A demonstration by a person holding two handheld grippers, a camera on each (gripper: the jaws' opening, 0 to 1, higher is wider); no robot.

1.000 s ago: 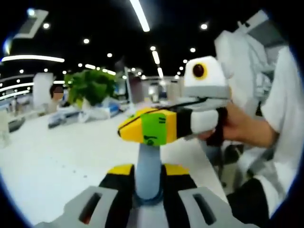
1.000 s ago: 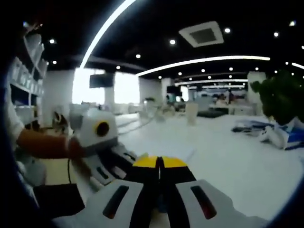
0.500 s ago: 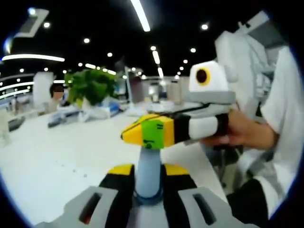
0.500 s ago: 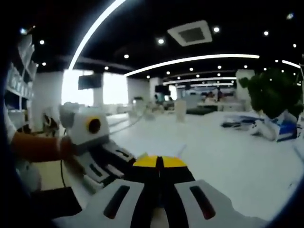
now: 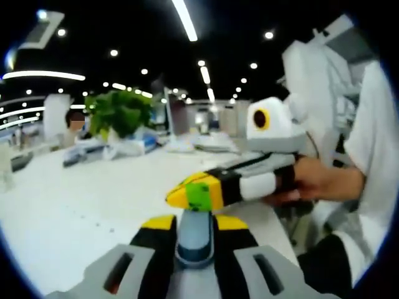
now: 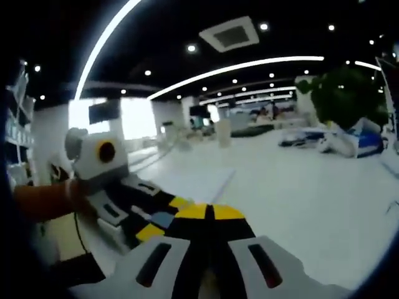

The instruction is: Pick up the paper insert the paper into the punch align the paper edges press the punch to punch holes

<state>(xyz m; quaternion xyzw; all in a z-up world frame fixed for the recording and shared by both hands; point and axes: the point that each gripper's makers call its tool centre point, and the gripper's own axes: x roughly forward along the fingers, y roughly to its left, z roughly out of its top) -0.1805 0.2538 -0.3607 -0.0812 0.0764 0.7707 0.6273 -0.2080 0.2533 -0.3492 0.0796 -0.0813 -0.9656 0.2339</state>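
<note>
Paper: a pale sheet is lying flat on the white table, well ahead of the right gripper's fingertips and slightly left of them; its edges are blending into the tabletop and are hard to trace.
Punch: I cannot be sure which thing it is; a pale blue upright piece is sitting between the left gripper's fingers, but its shape is too blurred to name.
Left gripper: its yellow-tipped fingers are standing narrowly apart, one on each side of the pale blue piece; whether they are pressing it I cannot tell.
Right gripper: its two yellow tips are lying together with only a thin dark line between them, holding nothing.
Crossing: in the left gripper view the right gripper's yellow and green tip is hovering just above the left fingertips, blocking the table beyond; a hand is gripping its white body.
Other side: in the right gripper view the left gripper is reaching in from the left, its tips just beside the right fingertips.
Around: a green plant and a blue and white heap are standing far beyond the fingers.
Cut off: a white sleeve is running out of the picture at the right.
</note>
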